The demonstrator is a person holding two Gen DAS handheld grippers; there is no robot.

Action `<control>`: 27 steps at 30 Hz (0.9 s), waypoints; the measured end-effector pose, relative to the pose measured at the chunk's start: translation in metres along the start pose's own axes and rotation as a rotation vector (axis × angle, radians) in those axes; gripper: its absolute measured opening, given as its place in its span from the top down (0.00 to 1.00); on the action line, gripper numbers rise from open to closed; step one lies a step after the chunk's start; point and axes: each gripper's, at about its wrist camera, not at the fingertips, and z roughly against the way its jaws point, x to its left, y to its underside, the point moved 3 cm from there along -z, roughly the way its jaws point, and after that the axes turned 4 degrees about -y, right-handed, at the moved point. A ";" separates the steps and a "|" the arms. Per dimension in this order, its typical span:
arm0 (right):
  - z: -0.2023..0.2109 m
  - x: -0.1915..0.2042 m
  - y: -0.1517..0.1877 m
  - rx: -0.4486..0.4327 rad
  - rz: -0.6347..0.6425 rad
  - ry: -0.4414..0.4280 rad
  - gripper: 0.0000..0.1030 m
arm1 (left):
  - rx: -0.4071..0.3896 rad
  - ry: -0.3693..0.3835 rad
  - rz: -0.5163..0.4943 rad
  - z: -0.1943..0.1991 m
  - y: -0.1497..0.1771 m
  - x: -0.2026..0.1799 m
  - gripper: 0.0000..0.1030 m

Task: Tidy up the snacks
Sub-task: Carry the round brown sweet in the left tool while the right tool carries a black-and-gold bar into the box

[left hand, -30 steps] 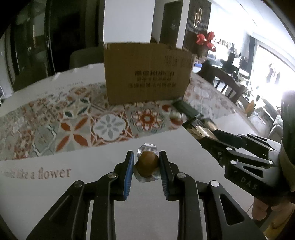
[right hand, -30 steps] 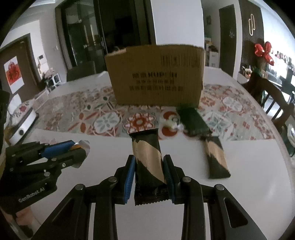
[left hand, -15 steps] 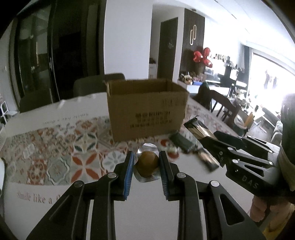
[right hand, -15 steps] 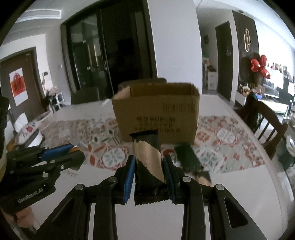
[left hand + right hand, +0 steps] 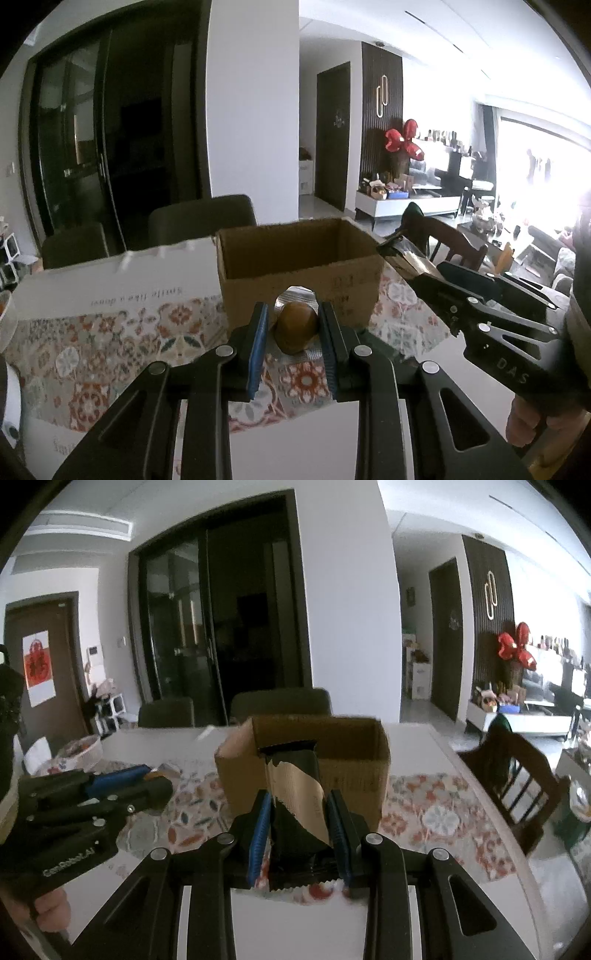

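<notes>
You're at a white tabletop [image 5: 110, 273] with a patterned tile-print runner [image 5: 110, 343] across its middle; printed script runs along the white strip near the far edge. Dark chairs [image 5: 280, 701] sit behind the far edge, and a wooden chair [image 5: 524, 775] stands off the right edge. Room behind: dark glass doors, a white pillar, red ornament by a slatted panel, bright window at far right in the left wrist view.

An open cardboard box [image 5: 299, 273] stands upright on the runner toward the far edge, opening up, printed side facing you.

Your left gripper [image 5: 293, 332] is clenched on a brown round snack in a foil-backed blister [image 5: 295, 326], held up off the tabletop in front of the box's near wall. The foil backing stands roughly upright, dome facing the camera.

Your right gripper [image 5: 299, 823] is clenched on a dark-and-tan snack bar [image 5: 295, 794], also off the tabletop. Its long axis runs along the fingers, straight away from you toward the box; the serrated end is at the near side, and the far end overlaps the box opening in the right wrist view. Can't tell if it's over the rim or short of it.

Each gripper shows in the other's view, side by side, both near the box.
</notes>
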 end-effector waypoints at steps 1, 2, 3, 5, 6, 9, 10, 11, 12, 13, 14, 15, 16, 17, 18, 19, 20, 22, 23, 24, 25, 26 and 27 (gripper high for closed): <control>-0.001 -0.001 -0.003 -0.007 0.004 0.000 0.69 | -0.003 0.001 0.000 -0.002 -0.004 0.001 0.73; -0.003 -0.002 -0.007 -0.012 0.007 0.002 0.69 | -0.006 0.002 0.001 -0.006 -0.010 0.002 0.73; -0.006 -0.003 -0.011 -0.016 0.010 0.002 0.69 | -0.009 0.004 0.002 -0.010 -0.015 0.003 0.73; -0.012 -0.005 -0.020 -0.023 0.008 -0.003 0.69 | -0.011 0.009 0.003 -0.018 -0.024 0.004 0.73; -0.017 -0.007 -0.024 -0.025 0.006 -0.009 0.69 | -0.012 0.009 0.002 -0.021 -0.029 0.004 0.73; -0.026 -0.010 -0.035 -0.031 0.006 -0.015 0.69 | -0.022 0.002 -0.006 -0.035 -0.045 0.005 0.73; -0.030 -0.012 -0.038 -0.033 0.008 -0.012 0.69 | -0.024 0.001 -0.008 -0.038 -0.048 0.006 0.73; -0.034 -0.014 -0.043 -0.036 0.009 -0.007 0.69 | -0.026 -0.001 -0.011 -0.042 -0.052 0.006 0.73; -0.037 -0.016 -0.046 -0.038 0.011 -0.004 0.69 | -0.027 -0.004 -0.015 -0.046 -0.056 0.006 0.73; -0.040 -0.017 -0.049 -0.038 0.014 0.000 0.69 | -0.027 -0.007 -0.018 -0.051 -0.061 0.007 0.73; -0.044 -0.019 -0.053 -0.040 0.015 0.003 0.69 | -0.029 -0.009 -0.019 -0.056 -0.065 0.007 0.73; -0.047 -0.022 -0.057 -0.041 0.018 0.006 0.69 | -0.029 -0.007 -0.019 -0.060 -0.068 0.008 0.73; -0.050 -0.023 -0.059 -0.041 0.020 0.013 0.69 | -0.028 -0.005 -0.020 -0.064 -0.071 0.008 0.73; -0.053 -0.025 -0.061 -0.042 0.020 0.017 0.69 | -0.027 -0.005 -0.022 -0.068 -0.074 0.008 0.73; -0.056 -0.026 -0.063 -0.041 0.020 0.016 0.69 | -0.022 -0.007 -0.024 -0.074 -0.077 0.008 0.73; -0.060 -0.028 -0.065 -0.035 0.016 0.013 0.69 | -0.018 -0.005 -0.022 -0.078 -0.079 0.008 0.73; -0.066 -0.031 -0.068 -0.029 0.011 0.009 0.69 | -0.013 0.001 -0.019 -0.083 -0.082 0.008 0.73; -0.076 -0.034 -0.071 -0.014 0.002 0.001 0.69 | 0.006 0.013 -0.010 -0.095 -0.086 0.008 0.73; -0.082 -0.038 -0.073 -0.003 -0.003 0.000 0.69 | 0.015 0.015 -0.007 -0.101 -0.088 0.008 0.73; -0.088 -0.040 -0.074 0.004 -0.008 0.001 0.69 | 0.025 0.014 -0.004 -0.108 -0.089 0.009 0.73; -0.094 -0.042 -0.075 0.016 -0.010 0.000 0.69 | 0.032 0.014 -0.003 -0.114 -0.090 0.010 0.73; -0.099 -0.043 -0.076 0.025 -0.010 0.003 0.69 | 0.041 0.017 0.002 -0.120 -0.091 0.010 0.73; -0.104 -0.045 -0.076 0.032 -0.010 0.011 0.69 | 0.049 0.019 0.004 -0.127 -0.092 0.010 0.73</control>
